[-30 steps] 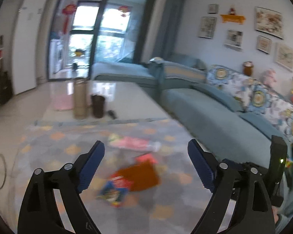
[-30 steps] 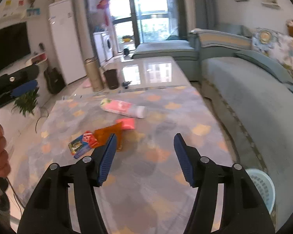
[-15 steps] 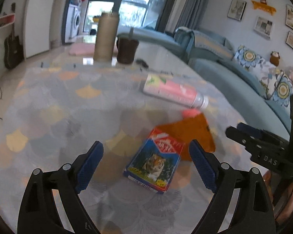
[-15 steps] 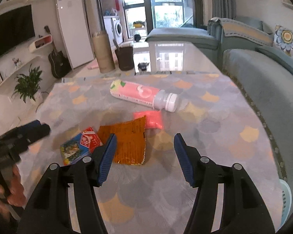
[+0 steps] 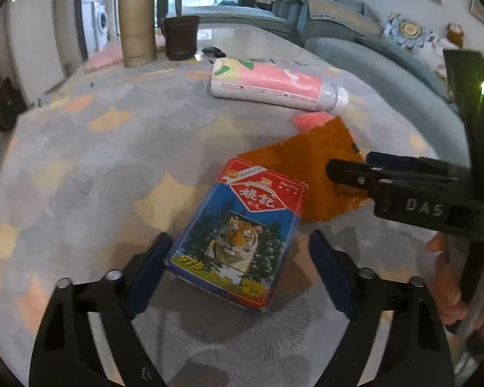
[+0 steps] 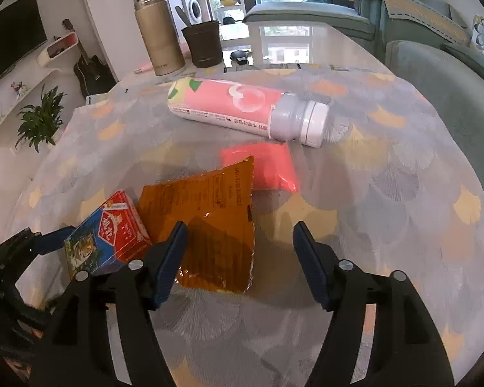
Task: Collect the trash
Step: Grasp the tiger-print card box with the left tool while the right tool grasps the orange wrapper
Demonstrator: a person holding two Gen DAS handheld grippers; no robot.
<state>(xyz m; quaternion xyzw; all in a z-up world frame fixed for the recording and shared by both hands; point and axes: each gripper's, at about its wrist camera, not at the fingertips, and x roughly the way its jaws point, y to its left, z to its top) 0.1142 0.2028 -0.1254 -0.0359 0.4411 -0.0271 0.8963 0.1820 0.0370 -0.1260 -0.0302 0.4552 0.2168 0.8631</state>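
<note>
Because each tool is straddling its own litter on the scale-patterned tablecloth (image 6: pixel 403 193), the left gripper (image 5: pixel 238 267) is closing around the blue-and-red tiger-print carton (image 5: pixel 238 242), not yet pinching, while the right gripper (image 6: pixel 238 251) is opening astride the flat orange foil wrapper (image 6: pixel 209 219).

Tiger box (image 5: pixel 238 238), orange wrapper (image 6: pixel 209 222) overlapping; pink bottle (image 6: pixel 242 109) (lying).
</note>
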